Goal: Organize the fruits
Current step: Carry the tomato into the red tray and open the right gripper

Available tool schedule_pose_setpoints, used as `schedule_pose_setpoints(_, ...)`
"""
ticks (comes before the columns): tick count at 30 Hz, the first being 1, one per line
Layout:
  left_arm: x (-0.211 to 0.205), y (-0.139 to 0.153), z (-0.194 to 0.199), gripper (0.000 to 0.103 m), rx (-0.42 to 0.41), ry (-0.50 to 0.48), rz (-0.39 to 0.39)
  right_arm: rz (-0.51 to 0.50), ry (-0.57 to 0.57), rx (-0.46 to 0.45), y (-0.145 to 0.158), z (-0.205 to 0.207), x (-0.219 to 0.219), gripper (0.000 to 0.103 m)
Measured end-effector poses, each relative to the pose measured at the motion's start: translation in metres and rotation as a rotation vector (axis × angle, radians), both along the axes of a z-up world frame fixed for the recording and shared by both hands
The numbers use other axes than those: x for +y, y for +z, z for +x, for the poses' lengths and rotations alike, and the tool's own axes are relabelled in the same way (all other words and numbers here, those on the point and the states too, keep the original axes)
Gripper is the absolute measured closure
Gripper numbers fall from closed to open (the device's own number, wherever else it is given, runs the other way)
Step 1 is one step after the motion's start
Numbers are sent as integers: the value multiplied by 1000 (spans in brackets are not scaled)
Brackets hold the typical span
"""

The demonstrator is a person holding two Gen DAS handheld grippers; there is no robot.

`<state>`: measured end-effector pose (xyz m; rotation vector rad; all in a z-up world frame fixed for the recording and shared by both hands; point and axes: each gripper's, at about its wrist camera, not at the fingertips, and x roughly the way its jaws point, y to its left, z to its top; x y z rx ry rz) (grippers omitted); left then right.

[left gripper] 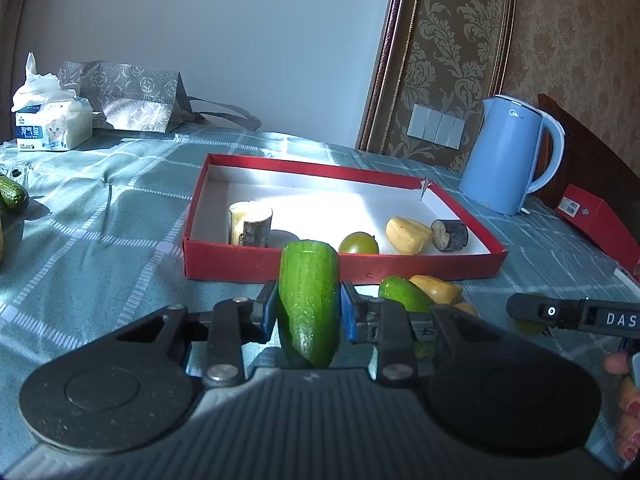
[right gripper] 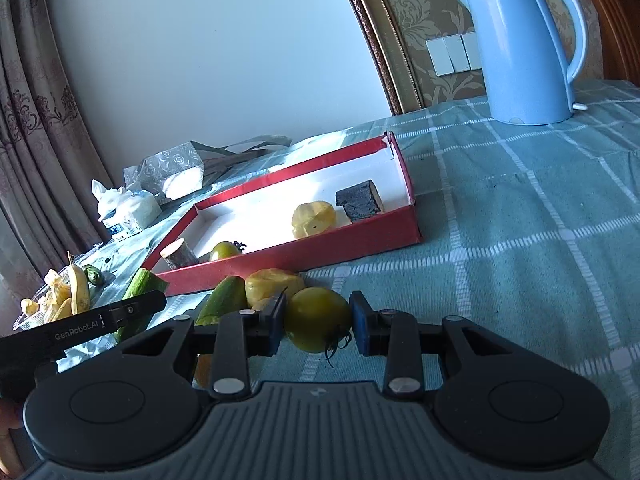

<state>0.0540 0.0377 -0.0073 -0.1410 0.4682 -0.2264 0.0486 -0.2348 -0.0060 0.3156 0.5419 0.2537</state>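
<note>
Left gripper [left gripper: 308, 312] clamps the cucumber [left gripper: 308, 296], long axis pointing at the box [left gripper: 344, 266] dead centre; right gripper [right gripper: 318, 322] pinches a tomato [right gripper: 318, 318], box upper left.

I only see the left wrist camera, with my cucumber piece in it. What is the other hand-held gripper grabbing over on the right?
Observer: The right hand-held gripper has a green tomato between its pads, and both pads touch it.
Operator: Is there more fruit I can't see?
Observer: Yes, a pile of yellow fruit lies at the table's left end, next to a small cucumber.
Operator: Does the tomato have a stem?
Observer: Yes, a dark curly stem sticks out on its lower side.
</note>
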Motion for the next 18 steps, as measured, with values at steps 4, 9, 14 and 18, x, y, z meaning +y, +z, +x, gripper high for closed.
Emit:
schedule_pose_setpoints(4,0,0,-1,74,-9,2,-1,-35,-10,-22,16,16,-1,70)
schedule_pose_setpoints(9,0,-1,1,74,4,1,0,-50,-53,-40,25,51,-4,70)
schedule_pose_setpoints(14,1,-2,5,74,23,1,-6,-35,-111,-31,28,104,-12,70)
schedule_pose_setpoints(18,3,-3,6,74,32,-5,-15,-28,-123,4,26,146,-18,70)
